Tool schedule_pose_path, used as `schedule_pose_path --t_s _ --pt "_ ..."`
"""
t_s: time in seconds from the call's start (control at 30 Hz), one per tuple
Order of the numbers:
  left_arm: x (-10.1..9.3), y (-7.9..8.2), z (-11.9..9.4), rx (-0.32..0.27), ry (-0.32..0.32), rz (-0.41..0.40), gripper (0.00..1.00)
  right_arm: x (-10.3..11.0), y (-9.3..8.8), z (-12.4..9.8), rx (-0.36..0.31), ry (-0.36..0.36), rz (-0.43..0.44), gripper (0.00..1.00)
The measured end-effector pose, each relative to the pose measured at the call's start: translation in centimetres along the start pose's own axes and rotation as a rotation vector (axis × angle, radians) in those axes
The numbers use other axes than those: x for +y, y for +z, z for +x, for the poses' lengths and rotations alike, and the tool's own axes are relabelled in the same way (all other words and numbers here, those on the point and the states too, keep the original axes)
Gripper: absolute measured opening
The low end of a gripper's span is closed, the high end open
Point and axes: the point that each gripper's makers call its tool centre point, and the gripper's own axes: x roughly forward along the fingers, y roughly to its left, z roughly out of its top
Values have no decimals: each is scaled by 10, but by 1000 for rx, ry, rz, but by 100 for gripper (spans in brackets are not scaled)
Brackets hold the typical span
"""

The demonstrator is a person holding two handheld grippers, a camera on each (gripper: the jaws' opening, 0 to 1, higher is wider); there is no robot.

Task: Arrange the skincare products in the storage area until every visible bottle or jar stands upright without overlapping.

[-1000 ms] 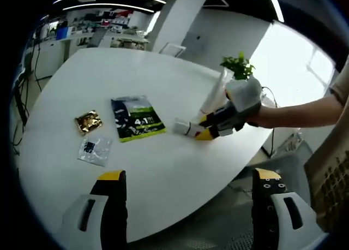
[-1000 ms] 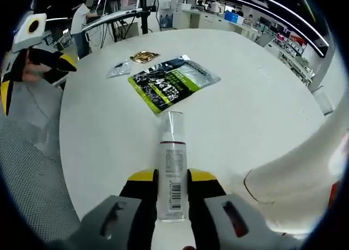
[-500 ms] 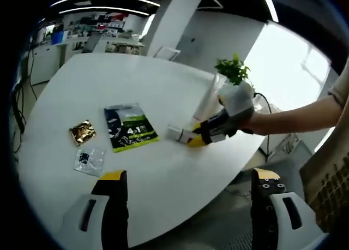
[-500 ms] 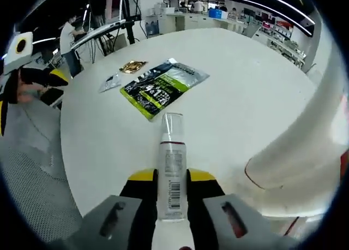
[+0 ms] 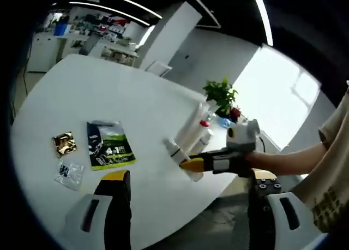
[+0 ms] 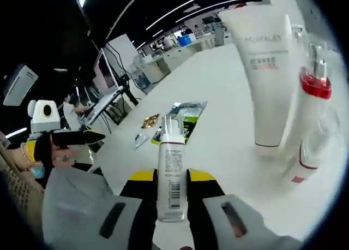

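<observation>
The right claw (image 6: 172, 192) pinches a slim white bottle (image 6: 170, 171) lifted above the white worktop (image 6: 229, 152), its long axis running out along the jaws, clear cap leading. Beside it stand a tall white tube (image 6: 267, 75) and a red-collared pump bottle (image 6: 308, 124). The left claw (image 5: 188, 198) hangs spread and empty near the worktop's edge.

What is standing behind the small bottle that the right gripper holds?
Behind the small bottle, clamped in the right gripper, a tall white tube and a red-collared pump bottle stand upright on the white table. The pump bottle's far side is hidden.
</observation>
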Motion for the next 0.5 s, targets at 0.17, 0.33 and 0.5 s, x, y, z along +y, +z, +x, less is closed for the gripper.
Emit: schedule_pose_path --t_s 0.17,0.33,0.5 --pt "-15 7 8 -19 -58 -35 83 39 16 -19 -130 158 65 19" --pt "-43 21 12 -64 -188 -77 65 66 28 -41 -223 323 139 19" --pt "-59 31 18 -71 -237 -80 63 88 36 -65 -261 469 160 19"
